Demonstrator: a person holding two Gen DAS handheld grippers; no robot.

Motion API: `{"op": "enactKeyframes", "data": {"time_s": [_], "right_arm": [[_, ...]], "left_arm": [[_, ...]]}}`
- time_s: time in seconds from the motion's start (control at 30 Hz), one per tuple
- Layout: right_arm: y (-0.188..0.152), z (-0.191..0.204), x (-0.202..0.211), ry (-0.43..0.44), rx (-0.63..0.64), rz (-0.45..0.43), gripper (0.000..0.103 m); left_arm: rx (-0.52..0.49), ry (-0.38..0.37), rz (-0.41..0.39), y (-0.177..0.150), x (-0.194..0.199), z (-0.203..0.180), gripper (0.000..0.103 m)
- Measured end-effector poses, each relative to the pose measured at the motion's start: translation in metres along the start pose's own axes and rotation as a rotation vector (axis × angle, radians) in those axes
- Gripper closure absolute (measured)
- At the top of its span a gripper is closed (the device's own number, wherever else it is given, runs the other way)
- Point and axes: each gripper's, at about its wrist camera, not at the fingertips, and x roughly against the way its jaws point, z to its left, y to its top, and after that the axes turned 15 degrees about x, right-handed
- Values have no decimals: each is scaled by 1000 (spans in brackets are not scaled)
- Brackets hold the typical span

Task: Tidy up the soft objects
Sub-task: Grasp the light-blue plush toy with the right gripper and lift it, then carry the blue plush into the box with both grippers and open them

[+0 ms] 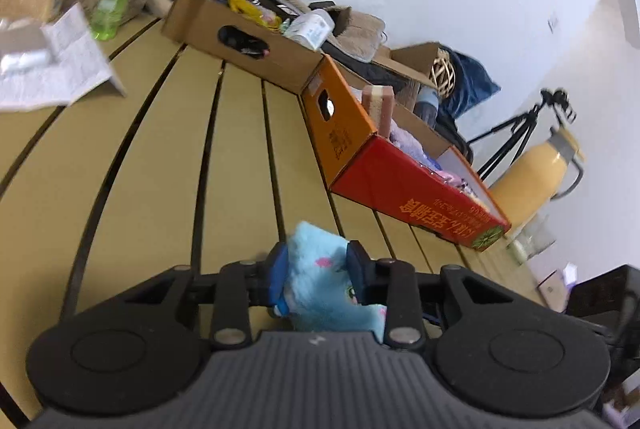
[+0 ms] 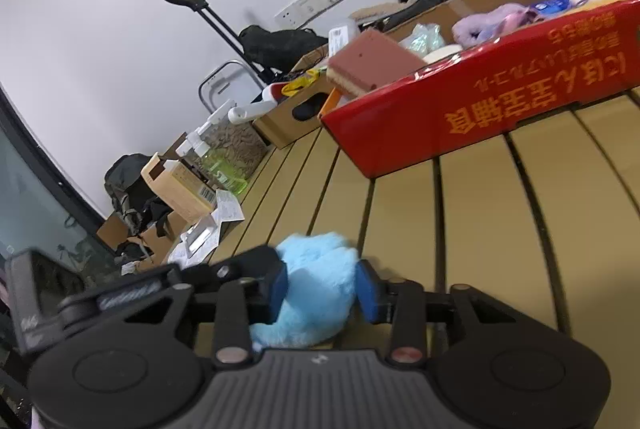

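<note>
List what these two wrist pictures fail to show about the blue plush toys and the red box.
- Left wrist: blue plush toy, lower part hidden behind the left gripper.
- Right wrist: light blue plush, shape unclear, underside hidden by the right gripper.
- Red box: its contents mostly hidden by its wall, far end cut off.

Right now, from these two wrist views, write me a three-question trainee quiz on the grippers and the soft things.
1. True or false: the left gripper is shut on a light blue plush.
2. What sits between the blue pads of the right gripper?
A. a pink sponge
B. a light blue plush
C. a green bottle
3. Fill in: soft things already lie in the ___ box on the slatted table.

Key: 1 true. 2 B. 3 red. Whether both grippers hold one plush or two, the views do not settle.
</note>
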Motion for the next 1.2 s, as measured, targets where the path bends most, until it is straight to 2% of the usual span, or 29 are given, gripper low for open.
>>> {"op": "enactKeyframes", "data": {"time_s": [0.13, 0.2, 0.27, 0.3, 0.33, 0.4, 0.5, 0.6, 0.67, 0.77, 0.8, 0.83, 0.87, 0.9, 1.0, 1.13, 1.2], "right_arm": [[0, 3, -8, 22, 33, 6, 75], [1, 7, -4, 21, 62, 13, 85], [3, 15, 11, 16, 101, 14, 103], [4, 17, 21, 43, 106, 6, 103], [3, 21, 34, 67, 113, -7, 103], [-2, 35, 59, 56, 200, -29, 103], [-13, 41, 94, 23, 251, -74, 99], [-24, 25, 128, -50, 252, -94, 92], [-33, 10, 151, -94, 229, -115, 87], [-40, -4, 170, -93, 187, -109, 78], [-40, -4, 171, -79, 197, -103, 70], [-40, -1, 171, -64, 208, -96, 66], [-39, 1, 168, -47, 220, -88, 56], [-38, 5, 163, -26, 233, -78, 52], [-34, 14, 137, 28, 234, -43, 52], [-26, 17, 89, 65, 182, 10, 52], [-20, 16, 72, 65, 166, 19, 52]], "left_arm": [[40, 4, -13, -6, 8, -2, 73], [23, 30, -28, -15, 16, -13, 76], [59, -37, -16, -29, 31, -23, 87], [60, -62, -17, -37, 38, -30, 99], [42, -82, -30, -47, 45, -41, 99], [10, -87, -64, -66, 55, -60, 100], [-58, 24, -78, -94, 51, -79, 99], [-58, 54, -47, -115, 48, -81, 99], [-55, 81, -83, -121, 56, -79, 97], [-23, 104, -168, -118, 82, -69, 91], [-22, 126, -190, -118, 89, -67, 80], [-27, 157, -218, -117, 95, -65, 63], [-34, 186, -243, -117, 99, -63, 56], [-35, 206, -253, -116, 99, -61, 52], [-30, 194, -234, -109, 94, -53, 49], [-37, 192, -217, -97, 76, -42, 44], [-11, 164, -201, -87, 68, -34, 43]]}}
